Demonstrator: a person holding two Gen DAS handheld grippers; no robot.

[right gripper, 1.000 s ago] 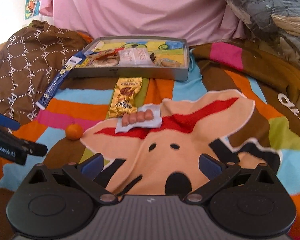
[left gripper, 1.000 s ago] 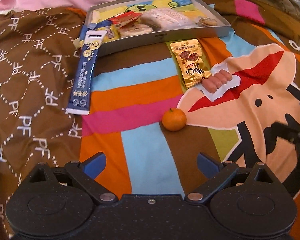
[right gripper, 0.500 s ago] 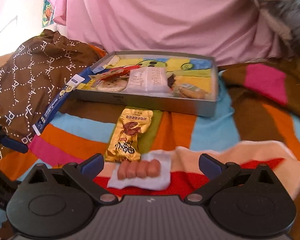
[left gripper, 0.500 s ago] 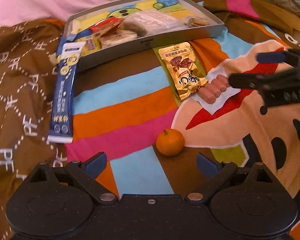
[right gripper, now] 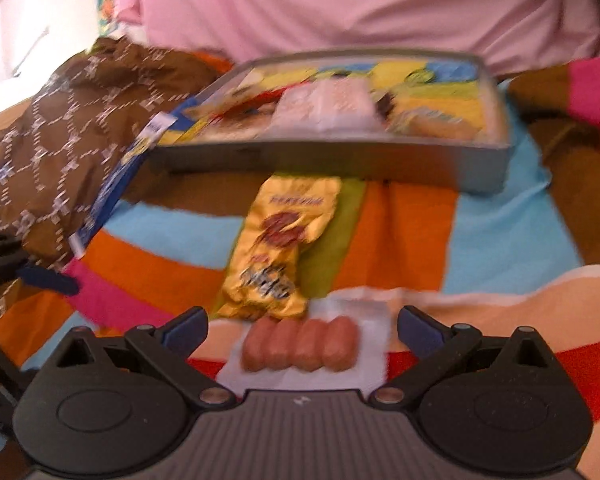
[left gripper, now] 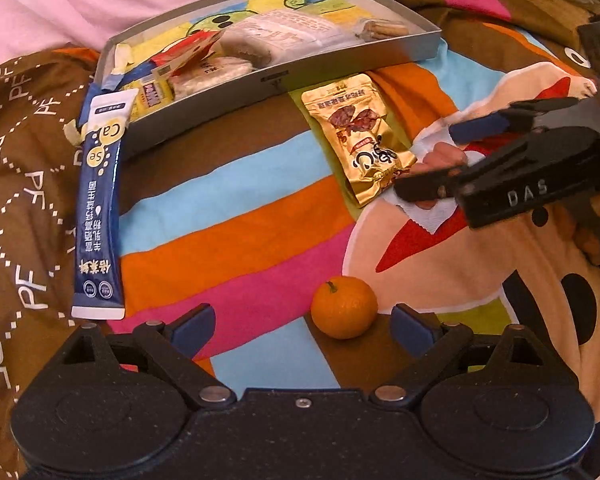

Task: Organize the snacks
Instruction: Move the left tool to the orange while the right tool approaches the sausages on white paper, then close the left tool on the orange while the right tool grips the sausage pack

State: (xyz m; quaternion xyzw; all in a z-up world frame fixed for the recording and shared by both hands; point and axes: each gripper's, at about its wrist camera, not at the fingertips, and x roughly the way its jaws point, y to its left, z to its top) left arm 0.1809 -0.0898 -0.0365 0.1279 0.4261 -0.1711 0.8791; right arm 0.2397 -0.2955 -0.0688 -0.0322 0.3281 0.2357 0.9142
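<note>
left tongs (left gripper: 302,326) open near mandarin (left gripper: 343,307) | right tongs (right gripper: 302,326) open around sausage pack (right gripper: 300,344)

One tray (left gripper: 340,66). In front of tray: one gold pouch (left gripper: 360,136), one blue stick pack (left gripper: 100,208), one orange (left gripper: 343,307), four sausages (right gripper: 300,344) in one pack. Several snacks inside tray; exact count unclear.

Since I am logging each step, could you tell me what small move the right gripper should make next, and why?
Probably ease the right gripper down and close on the sausage pack: its jaws are open on either side of the pack, which lies outside the tray.
</note>
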